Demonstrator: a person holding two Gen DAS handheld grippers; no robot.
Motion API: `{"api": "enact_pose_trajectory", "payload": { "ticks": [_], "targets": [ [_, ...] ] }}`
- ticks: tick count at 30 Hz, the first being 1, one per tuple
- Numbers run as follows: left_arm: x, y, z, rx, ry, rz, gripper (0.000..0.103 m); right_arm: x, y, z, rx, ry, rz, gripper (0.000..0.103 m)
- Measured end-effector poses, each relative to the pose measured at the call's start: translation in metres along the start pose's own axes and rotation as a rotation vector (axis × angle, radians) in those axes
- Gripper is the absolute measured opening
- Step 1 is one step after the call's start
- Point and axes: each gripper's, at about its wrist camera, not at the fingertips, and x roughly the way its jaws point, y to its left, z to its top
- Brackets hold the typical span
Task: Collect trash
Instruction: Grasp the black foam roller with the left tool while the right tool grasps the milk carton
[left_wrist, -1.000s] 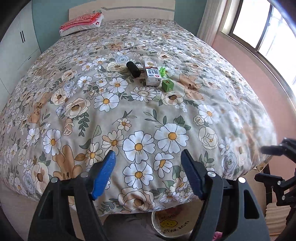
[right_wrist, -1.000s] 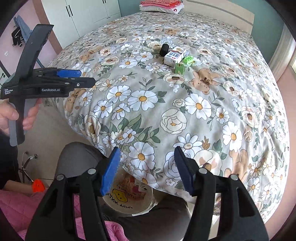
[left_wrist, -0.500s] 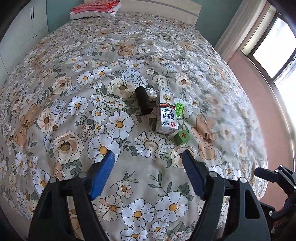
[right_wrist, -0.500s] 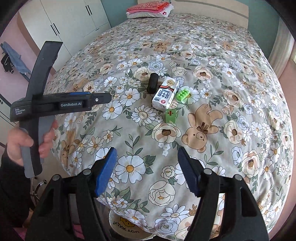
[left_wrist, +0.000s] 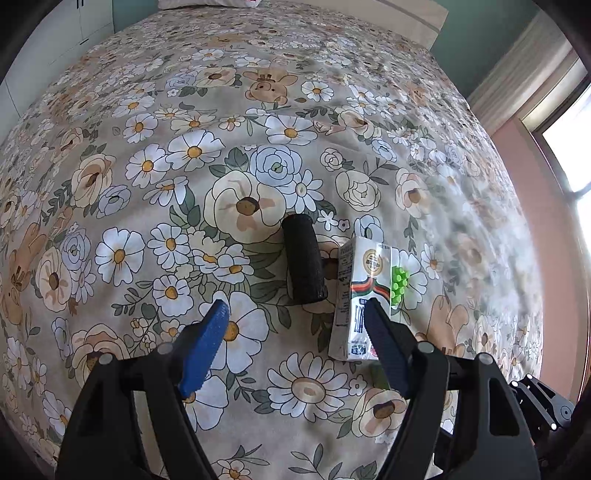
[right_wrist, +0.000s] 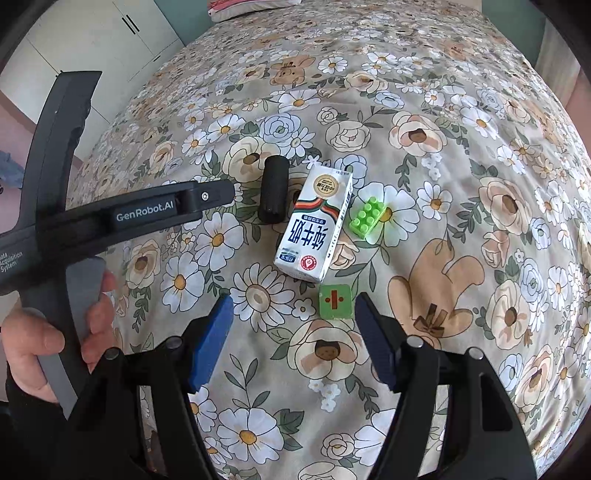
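Bed cover (right_wrist: 461, 155): matt printed cloth. Milk carton (right_wrist: 314, 221): smooth, slightly glossy printed paperboard. Black cylinder (right_wrist: 274, 194): matt, finely textured. Green brick (right_wrist: 367, 218), at its 3 o'clock: glossy plastic. Green cube (right_wrist: 335, 302): matt, painted.

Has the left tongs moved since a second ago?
Yes. The left tongs have advanced from the bed's foot edge toward the milk carton, which lies where it was beside the black cylinder.
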Motion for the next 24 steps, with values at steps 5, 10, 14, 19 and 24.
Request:
{"api": "enact_pose_trajectory", "payload": {
  "ticks": [5,10,14,19,24],
  "targets": [
    [0.036,0.0,0.019,-0.027,0.026,0.016,0.077,0.04,-0.003,0.021,0.034,0.043,-0.01,0.068],
    [0.067,-0.003,0.03,-0.015,0.051,0.041,0.077,0.071,-0.005,0.031,0.043,0.07,-0.049,0.068],
    [0.086,-0.008,0.033,0.008,0.058,0.075,0.077,0.093,-0.006,0.035,0.026,0.083,-0.115,0.068],
    [0.108,-0.013,0.036,0.055,0.079,0.125,0.059,0.106,-0.009,0.038,0.045,0.072,-0.095,0.068],
    [0.122,-0.01,0.041,0.065,0.095,0.131,0.056,0.117,-0.015,0.043,0.092,0.088,-0.014,0.068]
  ]
}}
